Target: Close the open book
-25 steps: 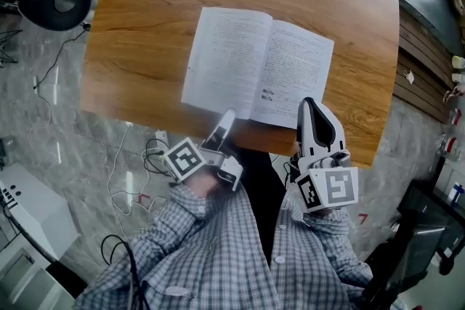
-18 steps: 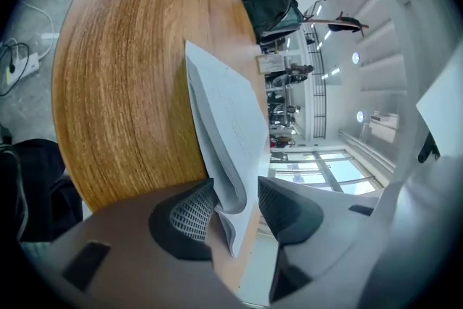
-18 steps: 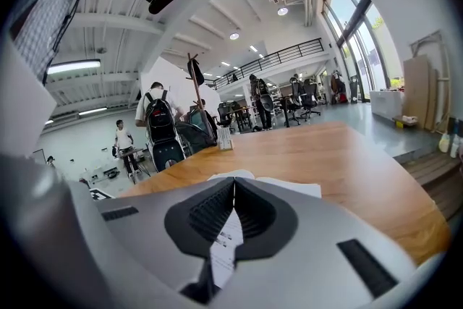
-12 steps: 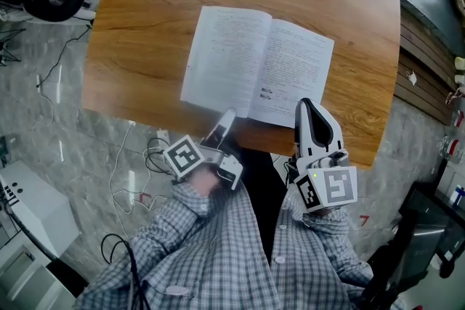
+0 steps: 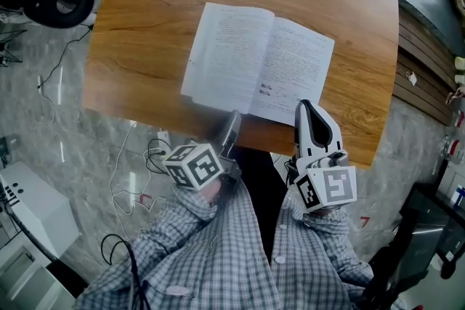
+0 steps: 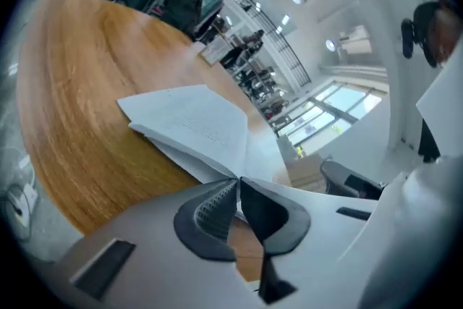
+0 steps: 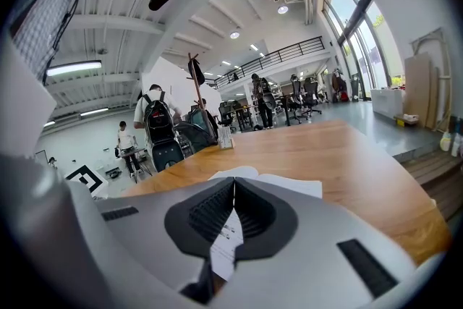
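Now the left gripper (image 5: 231, 120) differs from a second ago: it has rolled about its own axis, so its cube (image 5: 194, 165) sits turned, and its jaws have just been closing. Their tips meet at the near edge of the table (image 5: 145, 33), right against the near edge of the book (image 5: 258, 62). Whether a page is caught between them I cannot tell. The right gripper (image 5: 308, 104) has not moved. It also reaches in over the table's near edge, with its jaws together and the tips touching, above the book's near right corner. Printed paper shows through the hollow behind its tips. The book has kept its place: it lies about midway across the table and close to the table's near edge, so only a thin strip of wood is left there. To the table's left side there is a wide bare area, toward its far edge also much free wood, and to its right side a narrower band. Beyond the table's near left corner, cables (image 5: 138, 178) lie on the floor. The book is open and flat, turned a little against the table's edges. It has two white pages of small print, a shallow fold in the middle, and a few dark marks low on the right page.
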Tool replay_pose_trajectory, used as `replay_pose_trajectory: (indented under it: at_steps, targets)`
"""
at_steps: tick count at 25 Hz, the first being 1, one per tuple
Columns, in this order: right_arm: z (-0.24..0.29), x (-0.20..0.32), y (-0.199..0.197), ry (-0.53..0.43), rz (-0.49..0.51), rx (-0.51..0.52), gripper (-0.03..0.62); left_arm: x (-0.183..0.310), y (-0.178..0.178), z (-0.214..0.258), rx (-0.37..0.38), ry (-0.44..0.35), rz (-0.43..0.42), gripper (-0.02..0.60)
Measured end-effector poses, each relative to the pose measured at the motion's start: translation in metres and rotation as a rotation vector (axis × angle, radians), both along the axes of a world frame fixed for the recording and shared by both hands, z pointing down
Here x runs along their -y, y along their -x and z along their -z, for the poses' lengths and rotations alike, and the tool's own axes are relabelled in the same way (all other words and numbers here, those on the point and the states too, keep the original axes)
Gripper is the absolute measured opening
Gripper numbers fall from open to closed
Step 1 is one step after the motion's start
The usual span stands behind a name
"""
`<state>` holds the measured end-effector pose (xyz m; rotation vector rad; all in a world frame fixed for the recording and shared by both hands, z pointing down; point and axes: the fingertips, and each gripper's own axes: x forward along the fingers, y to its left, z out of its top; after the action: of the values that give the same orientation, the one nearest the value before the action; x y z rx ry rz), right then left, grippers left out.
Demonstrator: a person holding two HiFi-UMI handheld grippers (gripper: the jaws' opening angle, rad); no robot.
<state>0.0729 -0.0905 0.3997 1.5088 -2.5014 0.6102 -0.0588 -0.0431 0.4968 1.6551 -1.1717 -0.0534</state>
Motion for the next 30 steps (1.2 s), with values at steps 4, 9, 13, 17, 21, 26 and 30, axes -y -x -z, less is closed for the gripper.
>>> replay_pose_trajectory:
  at_steps: [4, 9, 13, 17, 21, 26, 30]
  targets:
    - [0.002, -0.003, -0.006, -0.006, -0.014, -0.003, 0.02, -0.005, -0.022, 0.004, 0.188, -0.055, -0.213, 0.023]
    - [0.007, -0.007, -0.015, -0.009, -0.037, -0.009, 0.02, -0.009, -0.04, 0.004, 0.44, -0.119, -0.487, 0.018]
    - [0.007, -0.01, -0.025, -0.004, -0.057, -0.007, 0.02, -0.012, -0.054, 0.003, 0.584, -0.155, -0.678, 0.009]
    - [0.004, -0.014, -0.032, 0.01, -0.085, 0.003, 0.02, -0.015, -0.086, 0.007, 0.719, -0.257, -0.853, 0.009]
    - [0.003, -0.017, -0.036, 0.006, -0.091, 0.003, 0.02, -0.013, -0.115, 0.017, 0.659, -0.318, -0.868, 0.009]
    - [0.004, -0.014, -0.037, 0.003, -0.088, 0.005, 0.02, -0.015, -0.106, 0.013, 0.321, -0.155, -0.666, 0.009]
    - [0.006, -0.012, -0.034, -0.003, -0.079, 0.007, 0.02, -0.019, -0.072, 0.005, 0.033, 0.024, -0.407, 0.009]
